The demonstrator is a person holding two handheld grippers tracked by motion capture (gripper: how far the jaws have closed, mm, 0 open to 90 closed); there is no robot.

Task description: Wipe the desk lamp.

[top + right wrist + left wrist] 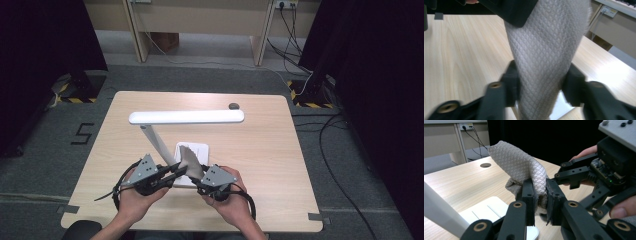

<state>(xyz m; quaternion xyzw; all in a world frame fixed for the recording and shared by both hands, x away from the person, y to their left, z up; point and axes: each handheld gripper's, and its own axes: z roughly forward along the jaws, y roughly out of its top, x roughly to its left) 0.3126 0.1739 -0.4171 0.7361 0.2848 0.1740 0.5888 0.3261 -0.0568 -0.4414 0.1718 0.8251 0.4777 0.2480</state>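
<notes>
A grey quilted cloth (189,159) stands up between my two grippers, just above the white desk lamp's base (196,149). My left gripper (180,171) is shut on it: in the left gripper view its jaws (540,195) pinch the lower fold of the cloth (519,162). My right gripper (199,176) comes in from the right with its fingertips (560,170) at the cloth. In the right gripper view the cloth (544,45) fills the gap of the right gripper (540,85), and both pads touch its sides.
The lamp's long white head (186,117) hangs across the table's middle on a slanted stem (157,142). A small dark round grommet (233,105) sits near the far edge. Bare wood (260,150) lies to the right and left. Cables run on the floor beyond.
</notes>
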